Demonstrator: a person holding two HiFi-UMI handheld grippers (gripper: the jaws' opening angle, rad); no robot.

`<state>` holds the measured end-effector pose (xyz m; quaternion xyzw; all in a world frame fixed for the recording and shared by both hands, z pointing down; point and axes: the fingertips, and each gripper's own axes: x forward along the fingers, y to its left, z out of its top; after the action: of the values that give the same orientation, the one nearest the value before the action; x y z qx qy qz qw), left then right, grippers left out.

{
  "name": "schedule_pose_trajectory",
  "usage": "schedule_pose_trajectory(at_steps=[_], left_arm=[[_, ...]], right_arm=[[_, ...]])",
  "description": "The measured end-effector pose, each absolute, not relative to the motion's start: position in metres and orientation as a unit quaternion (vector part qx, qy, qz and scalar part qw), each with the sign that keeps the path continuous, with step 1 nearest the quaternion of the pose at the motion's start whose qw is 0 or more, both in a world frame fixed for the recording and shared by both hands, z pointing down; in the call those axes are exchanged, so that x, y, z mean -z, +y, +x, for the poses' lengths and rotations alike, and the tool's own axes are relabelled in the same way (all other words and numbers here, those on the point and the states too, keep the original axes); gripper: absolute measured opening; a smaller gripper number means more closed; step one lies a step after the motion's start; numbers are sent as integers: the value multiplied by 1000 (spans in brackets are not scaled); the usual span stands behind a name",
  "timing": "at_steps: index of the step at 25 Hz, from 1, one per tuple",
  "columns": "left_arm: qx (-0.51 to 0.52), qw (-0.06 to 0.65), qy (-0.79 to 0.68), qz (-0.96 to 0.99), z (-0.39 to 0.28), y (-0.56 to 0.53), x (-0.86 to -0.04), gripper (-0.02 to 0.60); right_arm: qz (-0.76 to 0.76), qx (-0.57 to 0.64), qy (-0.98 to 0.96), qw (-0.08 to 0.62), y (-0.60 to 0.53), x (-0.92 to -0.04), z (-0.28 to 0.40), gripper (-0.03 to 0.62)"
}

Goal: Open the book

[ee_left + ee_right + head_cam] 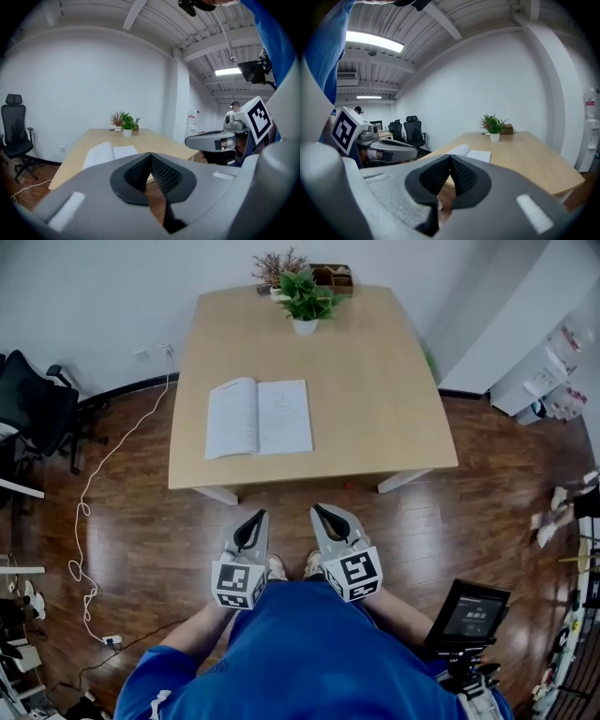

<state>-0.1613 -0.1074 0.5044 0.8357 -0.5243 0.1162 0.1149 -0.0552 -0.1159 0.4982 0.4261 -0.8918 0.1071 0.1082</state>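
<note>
The book lies open, white pages up, on the left half of the light wooden table. Both grippers hang over the floor in front of the table's near edge, well short of the book. My left gripper is shut with nothing in it, and so is my right gripper beside it. In the left gripper view the jaws of the left gripper meet, the open book lies beyond them, and the right gripper shows at the right. In the right gripper view the right gripper is shut too, with the book ahead.
A potted plant and a wooden box stand at the table's far edge. A black office chair and a white cable are on the floor to the left. A screen on a stand is at the lower right.
</note>
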Motion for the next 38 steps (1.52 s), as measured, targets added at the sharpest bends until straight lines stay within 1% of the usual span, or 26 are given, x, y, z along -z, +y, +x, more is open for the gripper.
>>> schedule_pose_trajectory(at_steps=[8, 22, 26, 31, 38], left_arm=[[-102, 100, -513, 846, -148, -115, -504, 8], [-105, 78, -524, 842, -161, -118, -500, 6], [-113, 79, -526, 840, -167, -116, -502, 8], [-114, 84, -523, 840, -155, -124, -499, 7], [-116, 89, -518, 843, -154, -126, -500, 8]], right_arm=[[444, -98, -884, 109, -113, -499, -47, 3], [449, -89, -883, 107, -115, -495, -60, 3], [449, -91, -882, 108, -112, -495, -63, 3], [446, -96, -882, 115, -117, -495, -51, 3], [446, -92, -882, 119, -119, -496, -52, 3]])
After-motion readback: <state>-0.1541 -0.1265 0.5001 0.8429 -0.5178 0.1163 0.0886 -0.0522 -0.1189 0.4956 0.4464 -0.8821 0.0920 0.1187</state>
